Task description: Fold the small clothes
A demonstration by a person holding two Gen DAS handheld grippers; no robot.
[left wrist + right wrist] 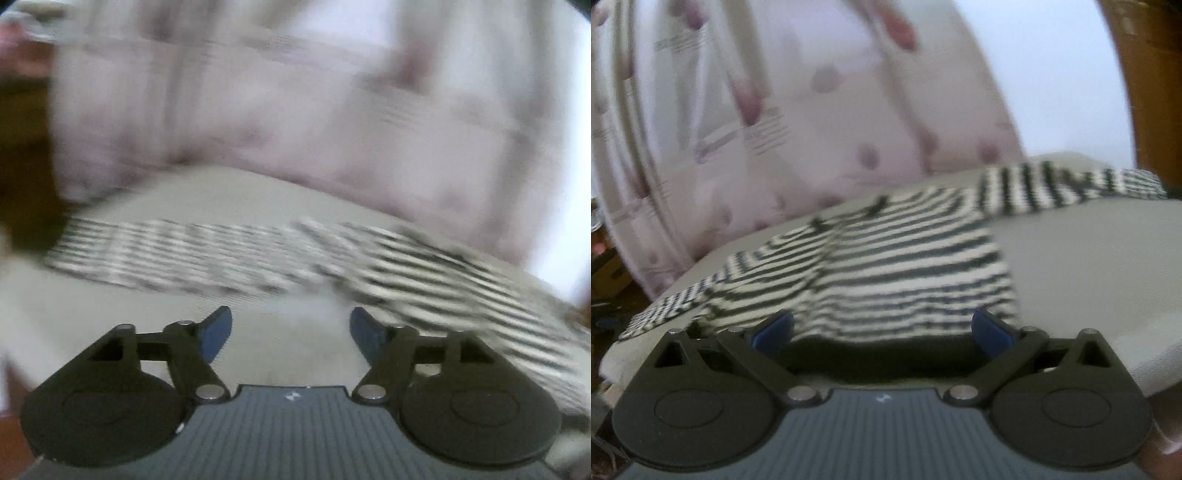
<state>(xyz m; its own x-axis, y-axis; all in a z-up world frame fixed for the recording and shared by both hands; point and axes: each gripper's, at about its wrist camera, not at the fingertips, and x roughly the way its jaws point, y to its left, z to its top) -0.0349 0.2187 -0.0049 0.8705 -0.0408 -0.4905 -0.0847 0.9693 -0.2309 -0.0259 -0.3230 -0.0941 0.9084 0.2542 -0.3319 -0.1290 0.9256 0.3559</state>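
A black-and-white striped small garment [886, 266] lies spread on a beige padded surface [1089, 266]. In the left wrist view the garment [258, 254] stretches across, a little beyond my fingers, with its right part [480, 295] reaching nearer. My left gripper [290, 325] is open and empty above bare beige surface [184, 199]. My right gripper [882, 326] is wide open, and the garment's near hem lies between its blue pads [991, 330]. Both views are motion-blurred.
A pink patterned curtain [812, 110] hangs just behind the surface, also in the left wrist view [258, 103]. Brown wooden furniture [1145, 74] stands at the right. The surface's near edge [613, 369] drops off at the left.
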